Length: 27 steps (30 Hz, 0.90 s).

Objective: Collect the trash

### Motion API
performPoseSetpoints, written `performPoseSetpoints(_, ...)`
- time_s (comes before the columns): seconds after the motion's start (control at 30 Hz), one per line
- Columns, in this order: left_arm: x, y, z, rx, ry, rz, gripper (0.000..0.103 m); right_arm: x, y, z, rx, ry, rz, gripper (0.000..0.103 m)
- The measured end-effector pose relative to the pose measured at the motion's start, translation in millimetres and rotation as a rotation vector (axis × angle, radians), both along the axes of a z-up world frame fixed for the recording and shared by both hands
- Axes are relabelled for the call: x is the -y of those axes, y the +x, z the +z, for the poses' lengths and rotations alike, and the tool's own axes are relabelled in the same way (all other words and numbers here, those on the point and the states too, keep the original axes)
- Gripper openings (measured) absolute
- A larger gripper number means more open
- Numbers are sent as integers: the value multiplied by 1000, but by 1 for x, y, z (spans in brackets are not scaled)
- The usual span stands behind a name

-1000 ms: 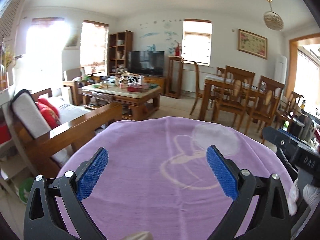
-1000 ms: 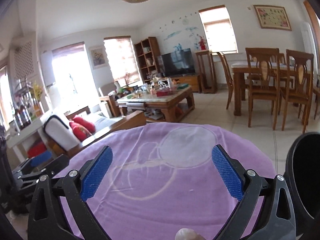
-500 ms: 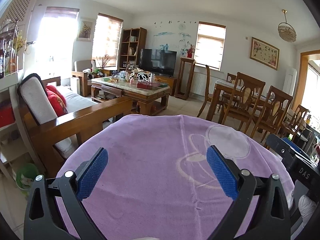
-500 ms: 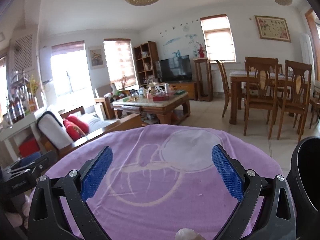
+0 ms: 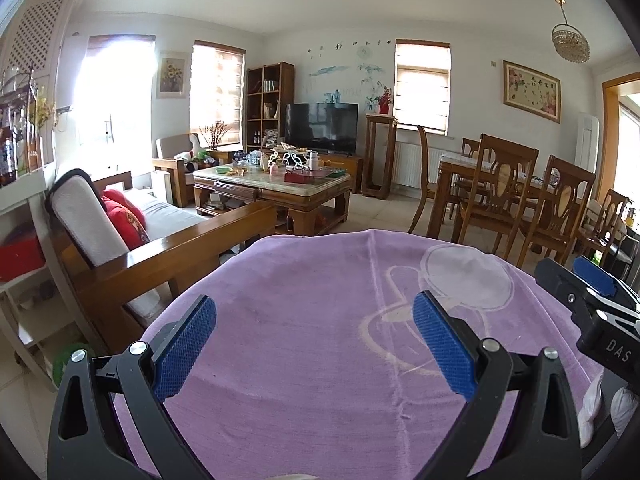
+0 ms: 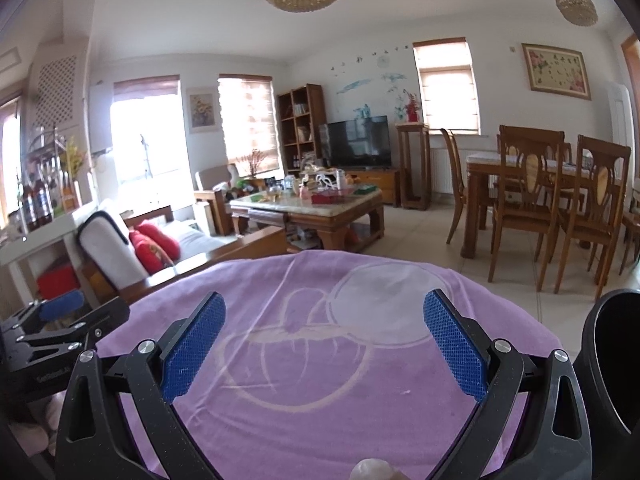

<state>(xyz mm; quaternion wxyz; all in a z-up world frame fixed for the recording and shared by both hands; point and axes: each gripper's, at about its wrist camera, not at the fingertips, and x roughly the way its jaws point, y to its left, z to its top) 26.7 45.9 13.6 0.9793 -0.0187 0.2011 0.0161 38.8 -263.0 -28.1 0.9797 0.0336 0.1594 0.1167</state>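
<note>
Both claws — left claw (image 5: 314, 342), right claw (image 6: 324, 344) — gape above purple cloth (image 5: 312, 320).

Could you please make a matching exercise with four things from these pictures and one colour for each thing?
Things:
1. tablecloth
2. sofa cushions
3. trash bin
4. gripper pads

Colours:
a. black
b. blue
c. purple
d. red

Pairs: 1-c, 2-d, 3-a, 4-b
</note>
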Motion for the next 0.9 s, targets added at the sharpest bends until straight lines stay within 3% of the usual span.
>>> performPoseSetpoints(0.9, 0, 4, -3, -30, 24, 13, 98, 8, 0, 2, -18, 47, 6, 98)
